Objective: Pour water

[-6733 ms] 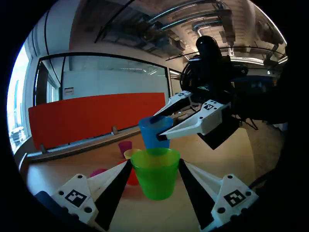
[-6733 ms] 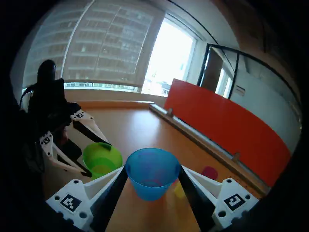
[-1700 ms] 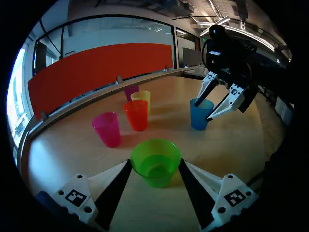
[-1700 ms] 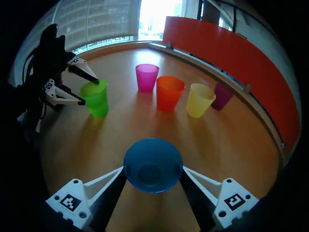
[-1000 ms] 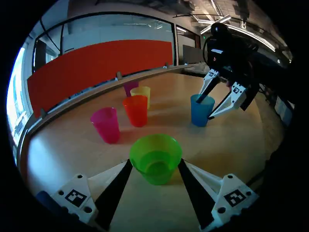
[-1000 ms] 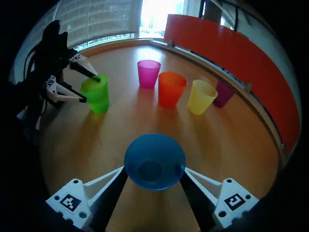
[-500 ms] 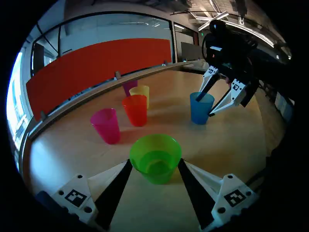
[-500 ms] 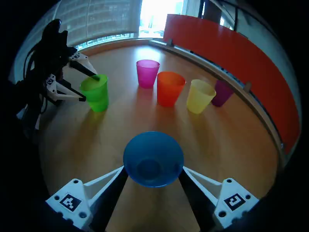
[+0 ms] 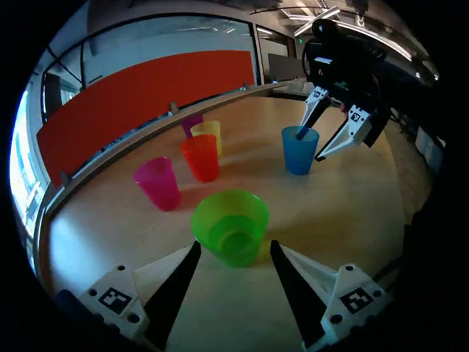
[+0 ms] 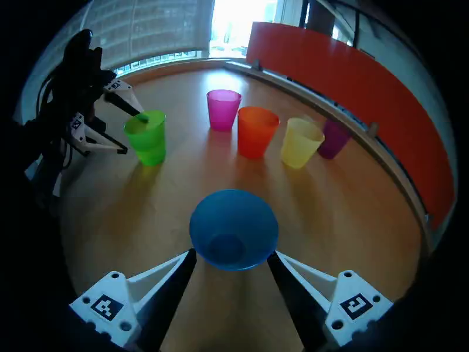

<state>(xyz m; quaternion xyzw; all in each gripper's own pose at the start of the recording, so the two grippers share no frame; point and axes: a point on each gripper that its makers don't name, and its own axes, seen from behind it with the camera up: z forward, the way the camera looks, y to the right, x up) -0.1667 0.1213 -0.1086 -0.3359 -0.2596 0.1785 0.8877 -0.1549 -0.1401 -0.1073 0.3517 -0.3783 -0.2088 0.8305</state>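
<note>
Wooden desk (image 9: 352,193) is carrying both cups upright, well apart. Left tongs (image 9: 234,243) are flanking the green plastic cup (image 9: 230,226), right tongs (image 10: 231,252) flanking the blue plastic cup (image 10: 233,229); pinching or slack, cannot tell. Judging set-down: be spreading fully, backing straight off.

**Cups lowered and parted**

The green cup (image 9: 230,227) and blue cup (image 10: 233,229), earlier held aloft close together, now stand well apart on the table (image 9: 340,205). Each sits slightly farther out toward the fingertips of the left tool (image 9: 234,243) and right tool (image 10: 231,252).
</note>
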